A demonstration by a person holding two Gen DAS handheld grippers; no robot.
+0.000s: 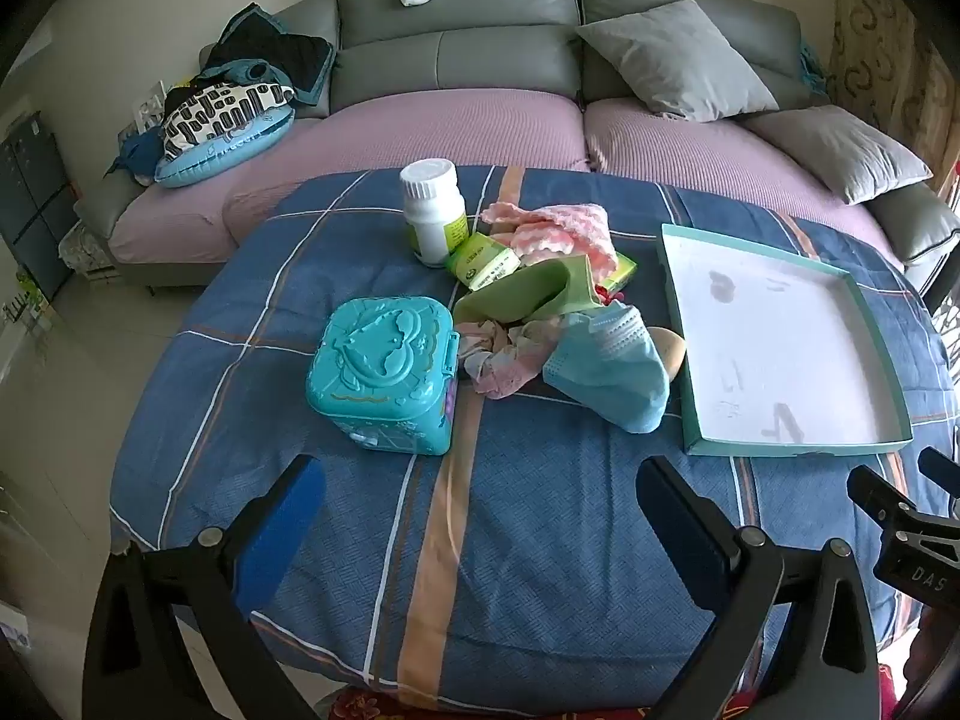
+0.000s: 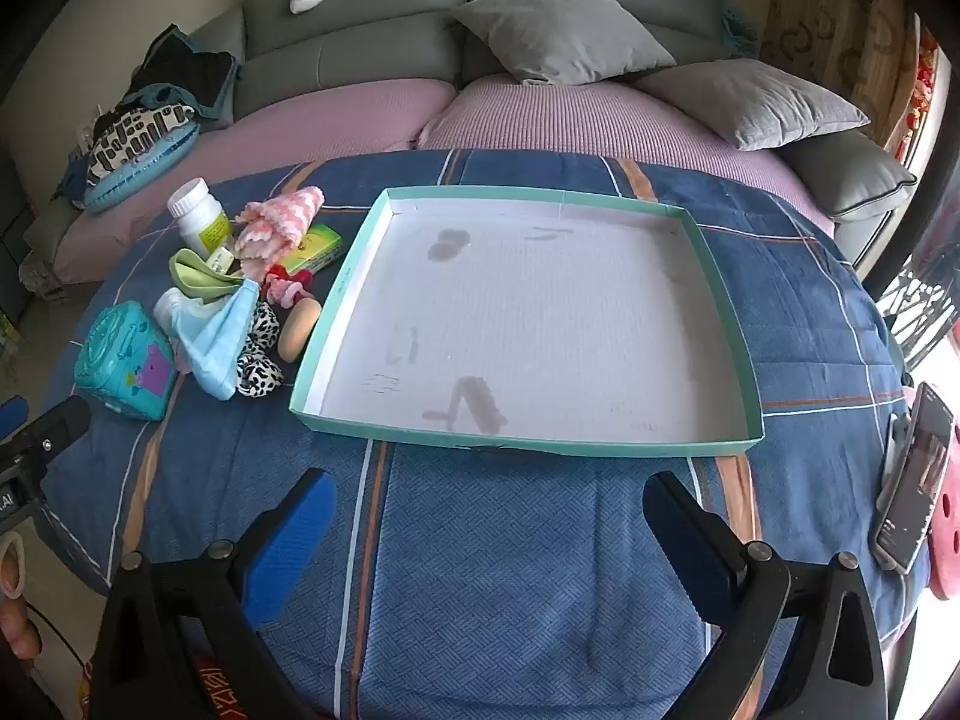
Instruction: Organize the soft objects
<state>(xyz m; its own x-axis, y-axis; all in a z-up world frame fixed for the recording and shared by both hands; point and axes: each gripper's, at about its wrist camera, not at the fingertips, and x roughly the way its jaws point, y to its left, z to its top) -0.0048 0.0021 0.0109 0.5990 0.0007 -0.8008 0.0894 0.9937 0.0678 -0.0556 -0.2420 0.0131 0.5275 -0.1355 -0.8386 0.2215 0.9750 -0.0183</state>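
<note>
**Soft pile beside one shallow tray**

While the left gripper (image 1: 480, 516) hovers spread wide and holding nothing, one teal case (image 1: 384, 372), one white bottle (image 1: 433, 210) and two green cartons crowd the soft pile (image 1: 558, 324).

Right view: right gripper (image 2: 489, 534) gapes, likewise unladen, before one tray (image 2: 336, 312); one phone (image 2: 912, 474) stands right.

Blue plaid-covered table (image 2: 510, 570), teal tray (image 2: 729, 300), teal case (image 1: 384, 375), cloth pile (image 1: 540, 324)

A pink-and-white knitted cloth (image 1: 555, 228), green cloth (image 1: 516, 294) and crumpled blue cloth (image 1: 612, 360) lie heaped left of the shallow teal tray (image 2: 729, 324).
</note>
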